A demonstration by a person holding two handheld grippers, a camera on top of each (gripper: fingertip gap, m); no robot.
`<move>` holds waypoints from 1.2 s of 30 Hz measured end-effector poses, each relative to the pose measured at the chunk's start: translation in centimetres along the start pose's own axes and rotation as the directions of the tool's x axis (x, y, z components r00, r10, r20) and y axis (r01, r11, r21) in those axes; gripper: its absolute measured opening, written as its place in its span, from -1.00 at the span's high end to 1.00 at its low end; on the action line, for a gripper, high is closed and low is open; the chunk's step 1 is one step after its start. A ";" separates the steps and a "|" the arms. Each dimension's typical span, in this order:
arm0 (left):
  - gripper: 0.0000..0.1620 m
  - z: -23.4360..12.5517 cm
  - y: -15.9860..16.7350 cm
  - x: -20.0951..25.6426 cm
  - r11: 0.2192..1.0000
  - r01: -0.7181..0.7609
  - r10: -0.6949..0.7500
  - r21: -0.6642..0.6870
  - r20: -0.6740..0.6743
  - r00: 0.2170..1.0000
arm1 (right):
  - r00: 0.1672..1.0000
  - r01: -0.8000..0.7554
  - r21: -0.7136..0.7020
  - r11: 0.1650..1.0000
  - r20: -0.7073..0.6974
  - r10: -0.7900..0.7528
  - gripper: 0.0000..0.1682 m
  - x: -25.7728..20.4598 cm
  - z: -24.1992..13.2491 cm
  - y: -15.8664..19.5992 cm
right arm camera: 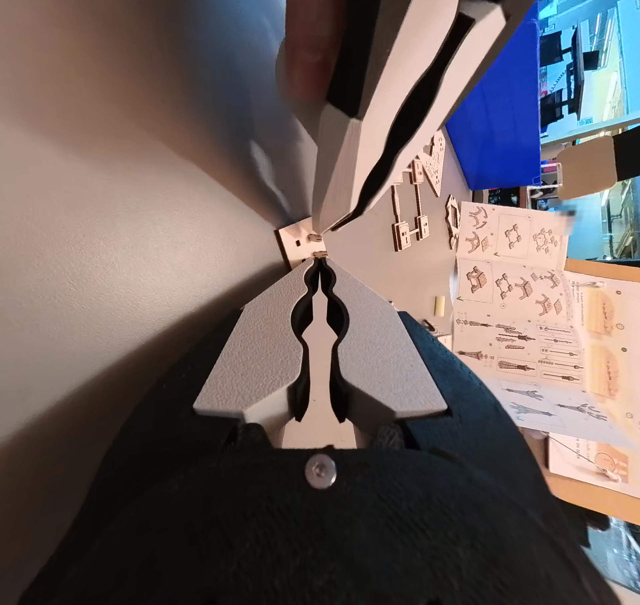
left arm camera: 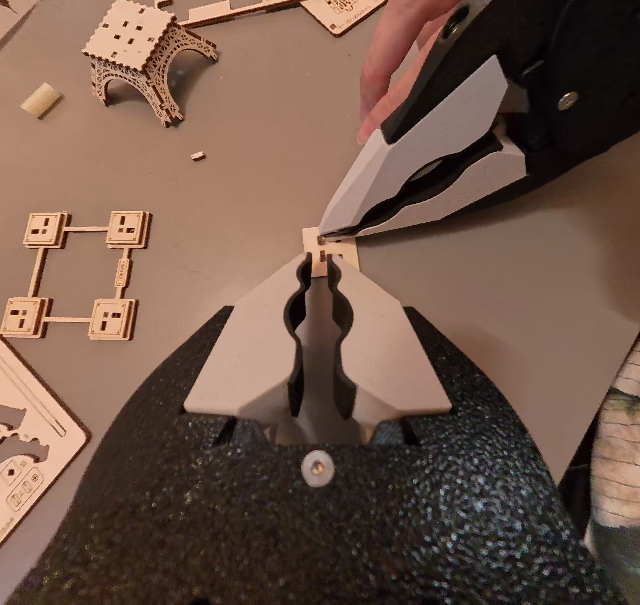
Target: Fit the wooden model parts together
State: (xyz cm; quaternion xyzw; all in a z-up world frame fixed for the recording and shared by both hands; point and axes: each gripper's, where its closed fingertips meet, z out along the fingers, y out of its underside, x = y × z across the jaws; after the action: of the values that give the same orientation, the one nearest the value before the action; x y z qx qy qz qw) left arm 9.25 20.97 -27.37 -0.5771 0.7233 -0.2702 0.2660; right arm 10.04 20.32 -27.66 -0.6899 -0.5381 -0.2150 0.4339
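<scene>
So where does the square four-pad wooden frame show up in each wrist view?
Left wrist view: the four-pad frame lies flat at the left edge, about mid-height.
Right wrist view: it sits right of centre, above mid-height, seen small and turned sideways, left of the instruction sheet.
Shared landmark: the small square plate near the centre of both pictures.

We are seeing warm, dim indoor light in the left wrist view, casting soft shadows on the grey table (left arm camera: 263, 158). Wide-angle distortion is bending both pictures at the edges. In the right wrist view, the left half is smearing into blur, while cooler, brighter daylight is coming from the background at the right.
</scene>
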 end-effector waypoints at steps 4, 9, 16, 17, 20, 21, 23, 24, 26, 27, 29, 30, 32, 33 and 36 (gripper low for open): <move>0.93 0.2 -0.1 0.1 1.000 0.003 -0.003 -0.009 -0.003 1.000 | 1.000 -0.016 0.006 1.000 0.002 0.016 1.00 0.0 -0.1 0.0; 0.94 0.6 -0.1 0.1 1.000 0.001 -0.001 -0.015 0.004 1.000 | 1.000 -0.017 0.003 1.000 -0.001 0.017 1.00 0.0 -0.3 0.1; 1.00 0.8 0.1 0.1 0.999 -0.023 0.023 -0.034 0.012 1.000 | 1.000 -0.031 -0.002 1.000 0.003 0.031 1.00 0.0 -0.5 0.2; 1.00 0.8 0.1 0.1 0.999 -0.026 0.027 -0.032 0.015 1.000 | 0.999 -0.035 -0.003 0.999 0.005 0.035 1.00 0.0 -0.5 0.2; 1.00 0.8 0.1 0.1 1.000 -0.021 0.021 -0.022 0.012 1.000 | 0.999 -0.032 -0.007 0.999 0.003 0.032 1.00 0.1 -0.6 0.3; 1.00 0.8 0.1 0.1 1.000 -0.019 0.020 -0.018 0.012 1.000 | 0.999 -0.032 -0.008 0.999 0.003 0.032 1.00 0.1 -0.6 0.3; 1.00 0.7 0.1 0.1 1.000 -0.021 0.021 -0.012 0.014 1.000 | 0.999 -0.049 -0.009 0.999 0.004 0.049 1.00 0.1 -0.6 0.3; 1.00 0.7 0.1 0.1 1.000 -0.021 0.021 -0.011 0.014 1.000 | 0.998 -0.058 -0.009 0.998 0.007 0.058 1.00 0.1 -0.7 0.3; 1.00 0.6 0.1 0.1 1.000 -0.018 0.018 -0.007 0.013 1.000 | 0.998 -0.068 -0.006 0.998 0.011 0.068 1.00 0.1 -0.7 0.4; 1.00 0.6 0.1 0.1 1.000 -0.016 0.016 -0.003 0.013 1.000 | 0.998 -0.068 -0.006 0.998 0.012 0.068 1.00 0.1 -0.7 0.4; 1.00 0.6 0.1 0.1 1.000 -0.015 0.015 -0.002 0.010 1.000 | 0.998 -0.061 -0.007 0.998 0.010 0.061 1.00 0.1 -0.8 0.4; 1.00 0.6 0.1 0.1 1.000 -0.016 0.016 -0.002 0.009 1.000 | 0.998 -0.062 -0.007 0.998 0.010 0.062 1.00 0.1 -0.8 0.4; 1.00 0.6 0.1 0.1 1.000 -0.019 0.019 -0.003 0.008 1.000 | 0.998 -0.064 -0.006 0.998 0.011 0.065 1.00 0.1 -0.8 0.4; 1.00 0.6 0.1 0.1 1.000 -0.021 0.021 -0.003 0.008 1.000 | 0.998 -0.065 -0.006 0.998 0.010 0.065 1.00 0.1 -0.8 0.4; 1.00 0.6 0.2 0.1 1.000 -0.017 0.017 -0.006 0.000 1.000 | 0.998 -0.064 -0.006 0.998 0.009 0.064 1.00 0.1 -0.9 0.4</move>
State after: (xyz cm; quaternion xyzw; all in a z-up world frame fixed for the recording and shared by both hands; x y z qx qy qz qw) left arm 9.58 20.86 -27.95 -0.5717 0.7291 -0.2655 0.2666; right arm 10.62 19.64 -27.26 -0.7091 -0.5172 -0.1994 0.4359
